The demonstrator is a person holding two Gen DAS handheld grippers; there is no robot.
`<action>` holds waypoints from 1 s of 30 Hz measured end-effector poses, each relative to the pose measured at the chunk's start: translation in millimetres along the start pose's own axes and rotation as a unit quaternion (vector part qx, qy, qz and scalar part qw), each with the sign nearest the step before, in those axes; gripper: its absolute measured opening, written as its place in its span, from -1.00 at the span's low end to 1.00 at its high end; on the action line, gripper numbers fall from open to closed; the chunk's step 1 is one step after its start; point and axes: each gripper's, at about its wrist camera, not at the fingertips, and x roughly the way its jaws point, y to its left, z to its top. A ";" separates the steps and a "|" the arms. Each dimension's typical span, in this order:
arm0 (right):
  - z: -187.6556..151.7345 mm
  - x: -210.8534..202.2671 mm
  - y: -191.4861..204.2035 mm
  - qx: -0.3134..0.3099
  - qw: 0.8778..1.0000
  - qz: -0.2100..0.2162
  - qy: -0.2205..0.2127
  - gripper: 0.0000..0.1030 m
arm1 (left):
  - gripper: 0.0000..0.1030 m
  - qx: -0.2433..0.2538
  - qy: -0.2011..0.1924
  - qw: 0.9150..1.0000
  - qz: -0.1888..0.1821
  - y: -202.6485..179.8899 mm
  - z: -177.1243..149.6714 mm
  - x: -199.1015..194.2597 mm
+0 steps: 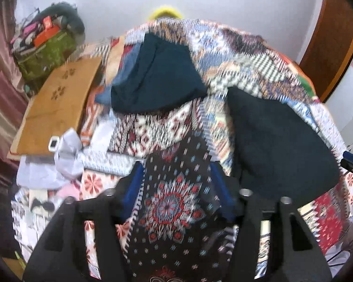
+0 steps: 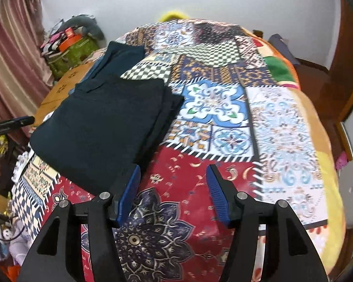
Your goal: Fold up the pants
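Both empty and spread wide above the patchwork bedspread [image 2: 214, 108], left gripper [image 1: 176, 188] and right gripper [image 2: 174, 190] apparently clear of the folded dark pants [image 2: 101, 127], lying flat just beside the right one, seemingly finished.

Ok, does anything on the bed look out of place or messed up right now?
Not much. The dark pants lie folded flat on the patchwork bedspread, edges roughly even. Behind them sits a second folded dark garment. Both the left hand-held gripper and right hand-held gripper are open and hold nothing. The left view is blurred.
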 end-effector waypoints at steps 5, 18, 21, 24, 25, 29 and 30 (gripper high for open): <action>18.2 -8.9 -3.0 0.022 0.999 0.019 -0.029 0.19 | 0.95 0.019 -0.035 0.999 -0.012 -22.1 30.2 -13.2; 39.2 45.3 1.0 0.065 0.994 0.083 0.015 0.55 | 0.95 0.052 0.077 0.994 -0.066 -76.4 57.9 72.1; 38.3 63.7 1.8 0.063 0.993 0.093 0.043 0.55 | 0.94 0.043 0.111 0.990 -0.078 -77.3 57.0 95.7; 36.7 80.8 1.8 0.068 0.989 0.113 0.063 0.55 | 0.91 0.038 0.136 0.984 -0.108 -80.8 56.1 108.0; 37.5 83.6 0.6 0.072 0.988 0.121 0.065 0.55 | 0.88 0.039 0.141 0.982 -0.118 -83.3 55.8 110.8; 41.9 95.7 -3.2 0.087 0.981 0.154 0.075 0.55 | 0.82 0.049 0.165 0.974 -0.149 -95.6 55.3 123.0; 42.9 98.4 -4.2 0.090 0.980 0.161 0.078 0.56 | 0.81 0.046 0.170 0.972 -0.158 -96.2 56.1 126.2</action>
